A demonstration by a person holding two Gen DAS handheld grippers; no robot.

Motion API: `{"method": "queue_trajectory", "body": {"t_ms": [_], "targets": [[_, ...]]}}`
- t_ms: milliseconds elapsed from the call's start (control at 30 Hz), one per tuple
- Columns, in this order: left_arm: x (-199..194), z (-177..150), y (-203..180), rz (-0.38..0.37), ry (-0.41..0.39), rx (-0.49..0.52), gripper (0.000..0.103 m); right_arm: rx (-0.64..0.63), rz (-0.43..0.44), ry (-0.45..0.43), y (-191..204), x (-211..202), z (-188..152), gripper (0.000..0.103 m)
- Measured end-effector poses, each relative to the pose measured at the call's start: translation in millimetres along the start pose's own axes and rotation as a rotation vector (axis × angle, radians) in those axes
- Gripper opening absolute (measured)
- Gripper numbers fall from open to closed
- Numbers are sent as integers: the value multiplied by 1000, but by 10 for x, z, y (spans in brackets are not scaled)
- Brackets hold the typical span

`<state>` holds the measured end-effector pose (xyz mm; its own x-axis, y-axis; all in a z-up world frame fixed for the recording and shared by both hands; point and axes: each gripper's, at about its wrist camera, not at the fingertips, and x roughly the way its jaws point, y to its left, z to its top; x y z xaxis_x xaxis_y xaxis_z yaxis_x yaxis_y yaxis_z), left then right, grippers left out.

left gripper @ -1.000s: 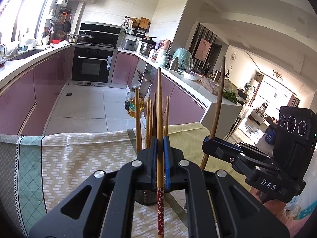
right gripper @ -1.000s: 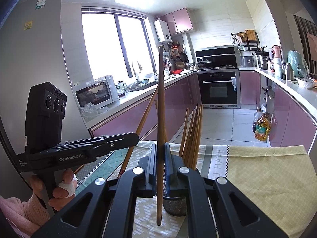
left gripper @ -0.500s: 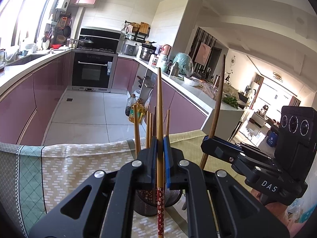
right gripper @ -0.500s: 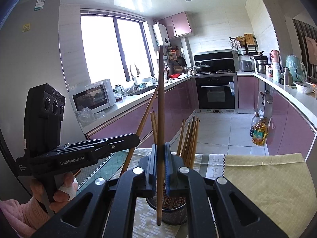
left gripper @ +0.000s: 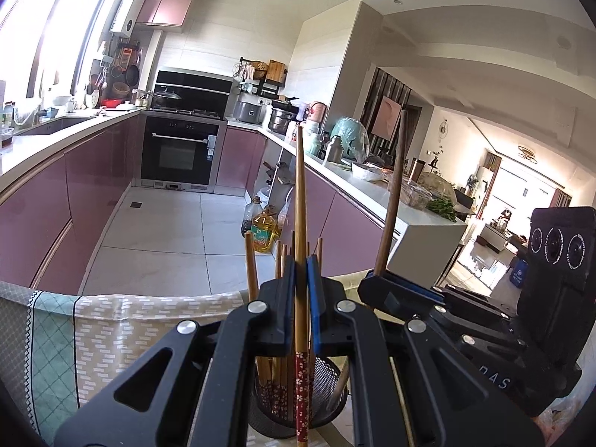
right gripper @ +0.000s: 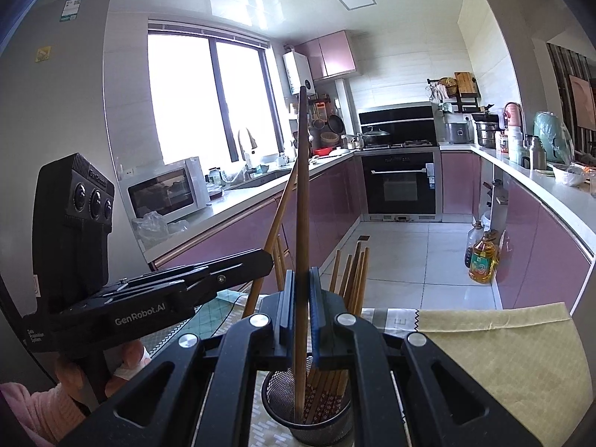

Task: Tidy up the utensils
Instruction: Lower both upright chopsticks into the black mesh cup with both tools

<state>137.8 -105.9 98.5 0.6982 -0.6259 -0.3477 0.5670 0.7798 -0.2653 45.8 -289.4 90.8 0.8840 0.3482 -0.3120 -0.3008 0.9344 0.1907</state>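
Note:
My left gripper (left gripper: 301, 265) is shut on an upright light-wood chopstick (left gripper: 300, 201) with a red flowered lower end. It hangs over a black mesh holder (left gripper: 327, 376) that holds several chopsticks (left gripper: 251, 272). In the right wrist view my right gripper (right gripper: 301, 276) is shut on a darker brown chopstick (right gripper: 302, 186). That chopstick's lower tip reaches down inside the mesh holder (right gripper: 273, 391). Each gripper shows in the other's view: the right gripper (left gripper: 372, 284) to the right, the left gripper (right gripper: 262, 257) to the left with a hand (right gripper: 74, 376) below it.
The holder stands on a table with a patterned cloth (left gripper: 130, 320) and a yellow cloth (right gripper: 503, 354). Beyond the table's edge lie a tiled kitchen floor, purple cabinets, an oven (right gripper: 398, 182) and oil bottles (right gripper: 482, 257) on the floor.
Both views have tipped upward and the mesh holder now shows fuller below the jaws. The right chopstick's tip has come to lie inside the holder. Both grips are unchanged.

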Motion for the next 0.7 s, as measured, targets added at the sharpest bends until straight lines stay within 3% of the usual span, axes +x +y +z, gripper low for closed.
{"method": "queue_trajectory", "body": {"t_ms": [700], "targets": [[229, -196, -26, 77, -58, 19, 7, 5, -66, 36, 24, 303, -141, 6]]}}
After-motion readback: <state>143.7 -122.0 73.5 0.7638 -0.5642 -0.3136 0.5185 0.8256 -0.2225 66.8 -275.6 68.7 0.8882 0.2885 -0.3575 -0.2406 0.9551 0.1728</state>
